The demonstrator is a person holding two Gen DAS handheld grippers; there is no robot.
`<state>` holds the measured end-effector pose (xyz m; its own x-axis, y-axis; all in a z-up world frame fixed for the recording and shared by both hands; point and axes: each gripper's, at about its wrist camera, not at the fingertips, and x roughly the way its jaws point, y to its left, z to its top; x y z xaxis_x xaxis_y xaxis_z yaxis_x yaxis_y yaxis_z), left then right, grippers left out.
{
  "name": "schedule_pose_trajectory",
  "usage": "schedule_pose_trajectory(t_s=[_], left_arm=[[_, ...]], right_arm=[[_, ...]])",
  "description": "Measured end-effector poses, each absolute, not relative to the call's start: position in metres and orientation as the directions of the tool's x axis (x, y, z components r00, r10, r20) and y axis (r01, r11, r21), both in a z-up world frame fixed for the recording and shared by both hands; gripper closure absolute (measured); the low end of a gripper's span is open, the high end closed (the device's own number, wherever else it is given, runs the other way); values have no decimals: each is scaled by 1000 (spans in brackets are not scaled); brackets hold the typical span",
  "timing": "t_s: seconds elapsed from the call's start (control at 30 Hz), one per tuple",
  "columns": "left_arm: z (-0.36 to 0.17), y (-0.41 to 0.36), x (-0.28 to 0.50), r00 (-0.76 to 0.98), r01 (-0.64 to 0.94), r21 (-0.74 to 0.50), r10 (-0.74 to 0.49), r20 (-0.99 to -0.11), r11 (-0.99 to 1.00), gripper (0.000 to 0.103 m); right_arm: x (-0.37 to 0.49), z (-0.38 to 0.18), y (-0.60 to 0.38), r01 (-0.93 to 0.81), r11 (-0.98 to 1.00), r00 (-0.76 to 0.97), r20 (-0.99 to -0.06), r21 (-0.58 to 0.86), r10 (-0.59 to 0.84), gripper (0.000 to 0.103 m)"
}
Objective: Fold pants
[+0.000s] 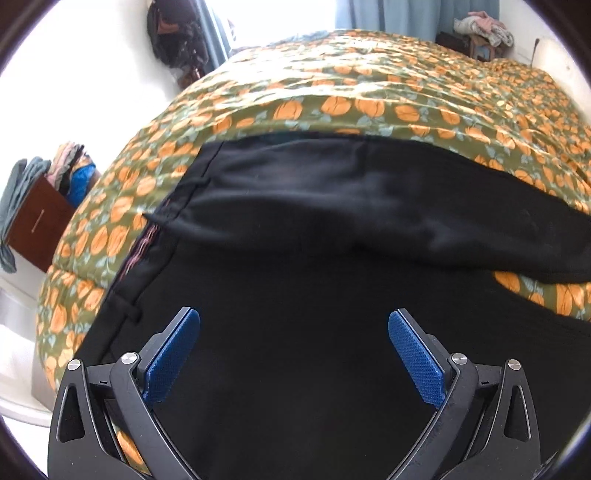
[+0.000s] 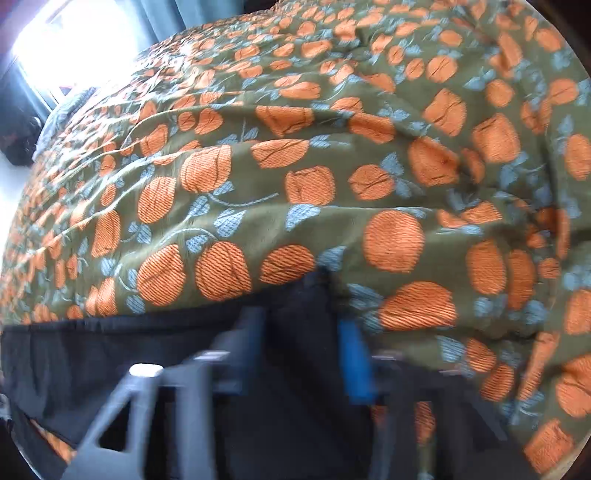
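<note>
Black pants (image 1: 332, 229) lie spread on a bed with a green and orange pumpkin-print cover (image 1: 388, 92). In the left wrist view the waistband with belt loops runs down the left side, and one leg lies folded across the far part. My left gripper (image 1: 293, 332) hovers over the near part of the pants, blue pads wide apart and empty. In the blurred right wrist view my right gripper (image 2: 306, 332) has its blue pads close together, with a fold of the black pants (image 2: 306, 295) pinched between them at the cloth's edge, over the bed cover (image 2: 332, 166).
A brown wooden cabinet (image 1: 37, 221) with piled clothes stands left of the bed. A dark bag (image 1: 177, 33) hangs by the bright window. A stool with folded laundry (image 1: 484, 29) stands at the far right, next to blue curtains.
</note>
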<state>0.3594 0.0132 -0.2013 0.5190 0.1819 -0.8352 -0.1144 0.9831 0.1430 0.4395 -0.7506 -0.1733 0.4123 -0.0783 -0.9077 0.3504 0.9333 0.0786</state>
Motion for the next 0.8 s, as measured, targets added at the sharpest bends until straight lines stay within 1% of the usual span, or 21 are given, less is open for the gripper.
schedule_pose_trajectory(t_s=[0.1, 0.2, 0.27, 0.37, 0.4, 0.47, 0.53, 0.57, 0.6, 0.67, 0.7, 0.8], left_arm=[[-201, 13, 352, 529, -106, 147, 182, -829, 983, 1], [-201, 6, 348, 538, -86, 154, 176, -824, 984, 1], [-203, 0, 344, 540, -71, 154, 168, -825, 985, 1], [-205, -8, 338, 540, -56, 140, 148, -829, 989, 1], [-207, -9, 337, 539, -52, 138, 144, -830, 989, 1], [-211, -15, 334, 528, -40, 142, 142, -837, 989, 1], [-212, -20, 330, 528, -29, 144, 137, -838, 989, 1], [-211, -22, 327, 534, -21, 144, 133, -835, 989, 1], [-210, -25, 323, 542, -14, 145, 129, -830, 989, 1], [-209, -29, 317, 552, -6, 147, 126, -824, 989, 1], [-210, -31, 315, 551, -5, 143, 122, -826, 990, 1], [-213, -37, 317, 534, 0, 111, 94, -840, 994, 1]], right_arm=[[394, -137, -721, 270, 958, 525, -849, 99, -60, 97], [322, -94, -679, 157, 986, 621, -782, 57, -53, 97], [271, -84, -659, 133, 990, 646, -762, 56, -44, 98], [202, -95, -654, 212, 970, 627, -778, 116, -44, 98], [179, -107, -656, 271, 954, 592, -804, 128, -60, 98], [150, -126, -656, 360, 930, 499, -858, 75, -124, 98], [129, -133, -652, 412, 911, 442, -879, 22, -179, 89], [118, -130, -650, 432, 902, 445, -874, 21, -193, 71], [107, -122, -645, 448, 893, 477, -856, 39, -202, 50], [98, -107, -626, 435, 895, 563, -806, 101, -183, 35], [98, -104, -616, 413, 901, 595, -789, 136, -154, 34], [115, -111, -578, 260, 899, 675, -732, 354, 93, 34]])
